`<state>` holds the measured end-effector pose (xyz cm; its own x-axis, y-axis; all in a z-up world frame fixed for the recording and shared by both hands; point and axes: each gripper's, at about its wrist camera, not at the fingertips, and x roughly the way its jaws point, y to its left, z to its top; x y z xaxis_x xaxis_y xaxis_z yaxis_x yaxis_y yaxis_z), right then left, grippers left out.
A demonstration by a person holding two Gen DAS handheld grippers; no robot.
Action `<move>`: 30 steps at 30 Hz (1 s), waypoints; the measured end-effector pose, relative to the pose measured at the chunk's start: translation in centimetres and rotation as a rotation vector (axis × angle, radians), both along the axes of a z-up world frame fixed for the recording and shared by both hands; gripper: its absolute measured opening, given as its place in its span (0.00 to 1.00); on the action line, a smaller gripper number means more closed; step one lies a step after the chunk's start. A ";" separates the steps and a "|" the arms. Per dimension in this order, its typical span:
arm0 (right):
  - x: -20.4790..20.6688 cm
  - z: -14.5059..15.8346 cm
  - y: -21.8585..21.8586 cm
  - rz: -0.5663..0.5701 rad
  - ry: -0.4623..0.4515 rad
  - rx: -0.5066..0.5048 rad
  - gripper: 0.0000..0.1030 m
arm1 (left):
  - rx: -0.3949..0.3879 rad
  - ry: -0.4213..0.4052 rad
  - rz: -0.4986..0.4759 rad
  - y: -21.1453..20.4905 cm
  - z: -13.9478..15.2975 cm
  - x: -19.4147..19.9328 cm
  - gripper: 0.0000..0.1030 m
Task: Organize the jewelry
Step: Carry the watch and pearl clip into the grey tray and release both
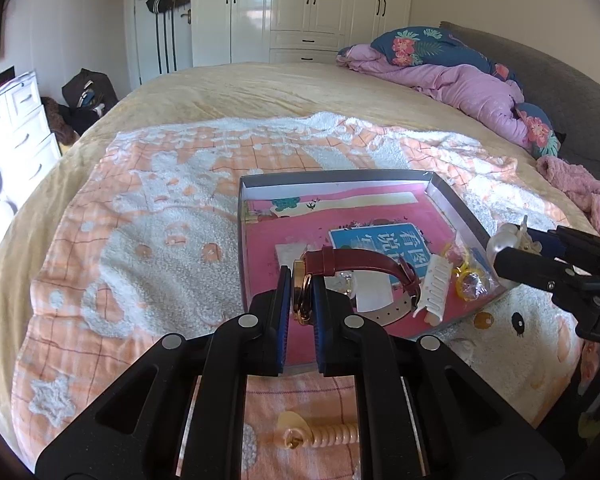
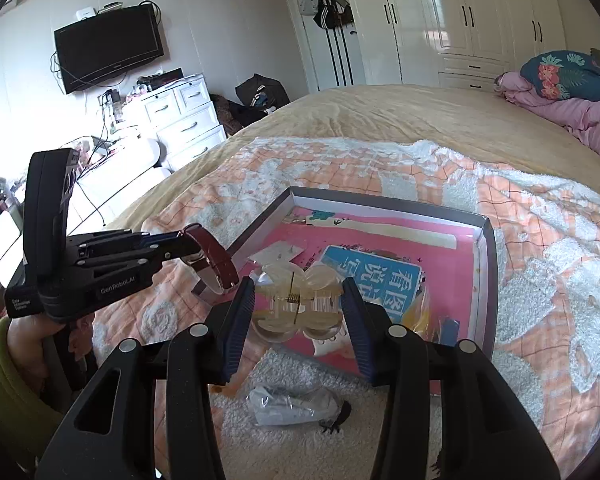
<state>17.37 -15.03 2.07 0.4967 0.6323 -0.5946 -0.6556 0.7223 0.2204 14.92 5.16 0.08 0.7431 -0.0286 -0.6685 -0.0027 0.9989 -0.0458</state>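
Both claws loaded — watch (image 1: 300,292), clip (image 2: 296,304) — above box rim (image 2: 380,199).

Ahead of your left claw (image 1: 301,300), the box's (image 1: 456,200) far half lies bare; its near right corner is crowded with a white clip (image 1: 434,288) and yellow trinkets (image 1: 470,278). Your right claw (image 2: 298,308) hangs over that corner's rim, a bagged item (image 2: 290,404) beneath it.

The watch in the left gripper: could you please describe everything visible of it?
The watch has a round gold-toned case and a dark red, leather-looking strap with a metal buckle. The left gripper is shut on the case, edge-on. It hangs over the box, the strap trailing rightward; whether the strap touches anything below is unclear.
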 end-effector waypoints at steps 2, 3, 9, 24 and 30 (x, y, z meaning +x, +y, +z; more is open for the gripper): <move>0.5 -0.2 0.1 -0.007 0.002 -0.003 0.42 | 0.002 0.005 -0.001 0.0 -0.3 0.3 0.04; 0.8 -0.2 0.1 -0.013 0.003 -0.006 0.42 | 0.003 0.009 -0.001 0.0 -0.5 0.4 0.04; 2.2 -1.2 -0.3 -0.046 0.017 -0.018 0.42 | 0.014 0.030 0.003 0.1 -1.6 1.0 0.04; 2.4 -5.4 -2.5 -0.106 0.065 -0.085 0.42 | 0.061 0.098 0.008 0.0 -4.3 2.1 0.04; 2.3 -6.3 -2.1 -0.102 0.074 -0.100 0.42 | 0.061 0.094 0.026 0.5 -4.3 2.2 0.04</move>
